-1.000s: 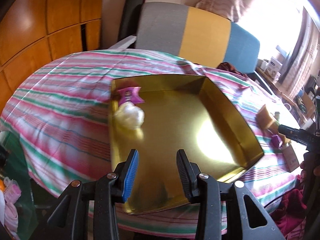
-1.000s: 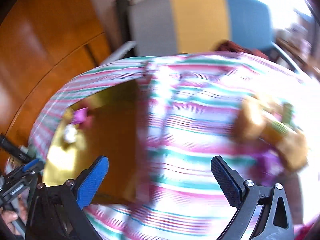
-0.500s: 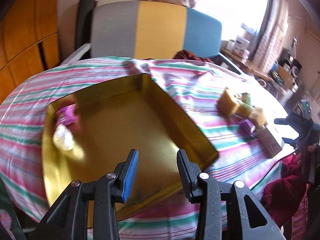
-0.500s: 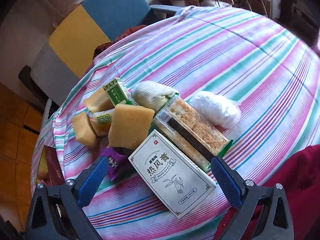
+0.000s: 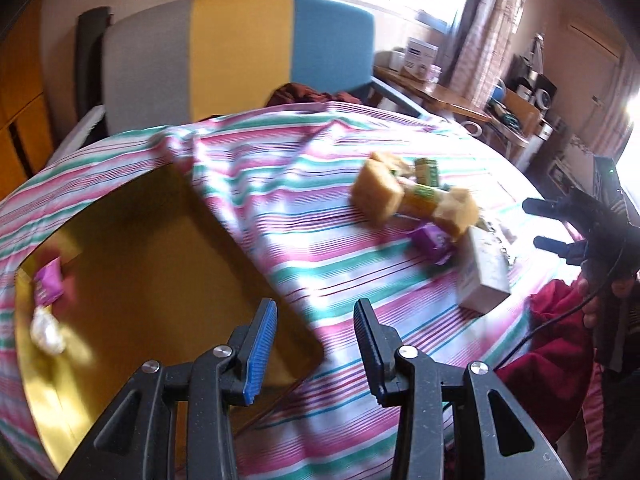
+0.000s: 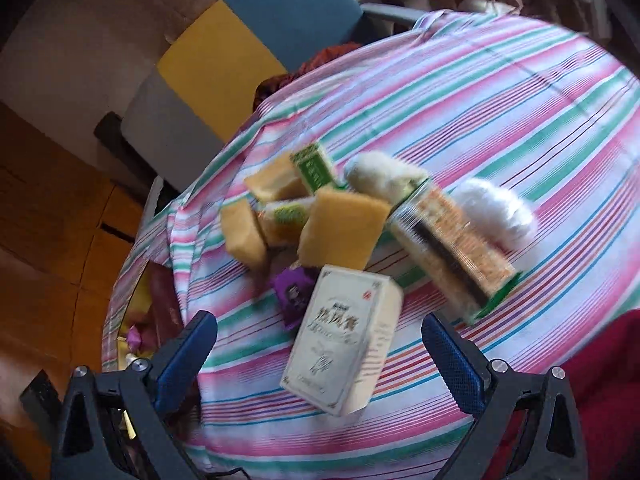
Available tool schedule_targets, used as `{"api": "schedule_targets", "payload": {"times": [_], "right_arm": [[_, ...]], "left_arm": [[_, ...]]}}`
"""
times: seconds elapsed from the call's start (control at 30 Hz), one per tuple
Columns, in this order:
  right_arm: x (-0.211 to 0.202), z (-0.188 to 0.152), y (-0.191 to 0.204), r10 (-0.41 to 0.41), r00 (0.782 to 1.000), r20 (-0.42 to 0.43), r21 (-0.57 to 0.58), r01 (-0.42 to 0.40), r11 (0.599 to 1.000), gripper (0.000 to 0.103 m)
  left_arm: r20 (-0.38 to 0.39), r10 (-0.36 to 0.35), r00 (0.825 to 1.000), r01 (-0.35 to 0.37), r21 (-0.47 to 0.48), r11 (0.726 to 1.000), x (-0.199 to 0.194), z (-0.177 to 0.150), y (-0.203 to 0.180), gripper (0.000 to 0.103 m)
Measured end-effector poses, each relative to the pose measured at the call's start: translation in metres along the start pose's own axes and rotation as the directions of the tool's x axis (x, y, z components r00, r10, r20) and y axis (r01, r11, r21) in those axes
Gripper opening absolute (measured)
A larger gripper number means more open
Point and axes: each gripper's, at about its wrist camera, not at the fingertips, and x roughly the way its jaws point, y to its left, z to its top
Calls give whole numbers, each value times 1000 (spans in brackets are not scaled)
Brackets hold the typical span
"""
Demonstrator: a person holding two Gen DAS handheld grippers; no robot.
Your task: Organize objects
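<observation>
A gold tray [image 5: 132, 264] lies on the left of the striped cloth, holding a purple wrapper [image 5: 49, 288] and a white wrapped sweet [image 5: 48, 330]. My left gripper [image 5: 314, 320] hovers over the tray's near right corner, jaws narrowly apart with nothing between them. To the right is a pile: yellow sponge blocks [image 6: 340, 232], a green box [image 6: 314, 168], a purple packet [image 6: 294, 292], a cracker pack [image 6: 452, 248], a white fluffy bundle [image 6: 496, 208] and a white printed box [image 6: 344, 340]. My right gripper [image 6: 318, 328] is wide open above the white box, not touching it.
A chair [image 5: 240, 52] with a grey, yellow and blue back stands behind the table. A dark red garment [image 5: 552, 320] hangs at the table's right edge, beside the hand holding the right gripper [image 5: 560, 224]. Wooden cabinets [image 6: 48, 216] line the left side.
The left wrist view swung right, so the tray slid left and the pile came closer. The right wrist view left the tray side, settled over the pile and rolled slightly.
</observation>
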Motion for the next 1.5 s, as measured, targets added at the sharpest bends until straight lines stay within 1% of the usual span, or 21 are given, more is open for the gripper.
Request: {"api": "schedule_targets", "payload": {"times": [0.07,0.1,0.13,0.2,0.3,0.37,0.4,0.43,0.5,0.53,0.6,0.63,0.67,0.77,0.8,0.83,0.93,1.1,1.3,1.4,1.5], "right_arm": [[-12,7,-16,-63,995,83,25,62,998,103],[-17,11,-25,-83,990,112,46,78,996,103],[-22,11,-34,-81,988,134,77,71,994,103],[-32,13,-48,-19,986,165,137,-4,991,103],[-38,13,-50,15,976,219,158,-51,986,103],[-39,14,-52,53,974,222,160,-90,983,103],[-38,14,-53,67,973,221,168,-106,980,103],[-38,14,-55,81,971,226,179,-123,976,103],[-38,10,-61,101,961,256,213,-158,964,103],[-41,9,-66,109,953,282,235,-179,955,103],[-47,5,-77,141,932,332,278,-240,930,103],[-51,4,-79,161,921,354,278,-267,923,103],[-52,4,-80,166,918,360,276,-275,921,103],[-49,6,-76,159,927,341,270,-258,928,103],[-48,6,-77,165,925,341,273,-265,925,103],[-48,6,-78,175,922,346,274,-278,921,103],[-47,6,-80,195,916,350,274,-300,914,103],[-44,6,-80,201,919,339,274,-301,913,103],[-38,8,-77,186,937,297,276,-271,922,103],[-34,9,-76,171,948,269,276,-246,929,103],[-28,11,-73,160,961,226,269,-219,938,103]], "left_arm": [[-12,-26,1000,26,34,999,11,6,-15,40],[-26,-46,999,47,51,998,18,9,-22,40],[-45,-80,996,83,70,994,26,12,-31,40],[-77,-138,987,146,110,983,39,17,-48,40],[-111,-194,975,211,177,961,57,24,-79,40],[-144,-244,959,270,195,943,67,28,-100,41],[-160,-266,950,296,202,934,72,30,-109,49],[-178,-285,942,319,207,925,78,32,-121,60],[-204,-313,928,354,217,910,87,36,-138,68],[-216,-318,923,364,227,903,93,37,-147,68],[-239,-291,926,348,248,904,105,39,-163,68],[-252,-290,923,352,254,901,111,39,-172,68],[-260,-287,922,353,257,900,115,41,-175,68],[-278,-249,928,326,282,902,128,38,-187,67],[-281,-241,929,321,287,903,133,37,-189,65],[-287,-231,930,313,287,905,137,36,-190,56],[-266,-256,929,324,252,912,134,30,-182,53],[-212,-256,943,300,213,930,112,16,-155,53],[-141,-229,963,251,163,954,83,-11,-110,53],[-122,-220,968,237,152,960,71,-21,-97,53],[-117,-230,966,244,127,961,63,-29,-86,53]]}}
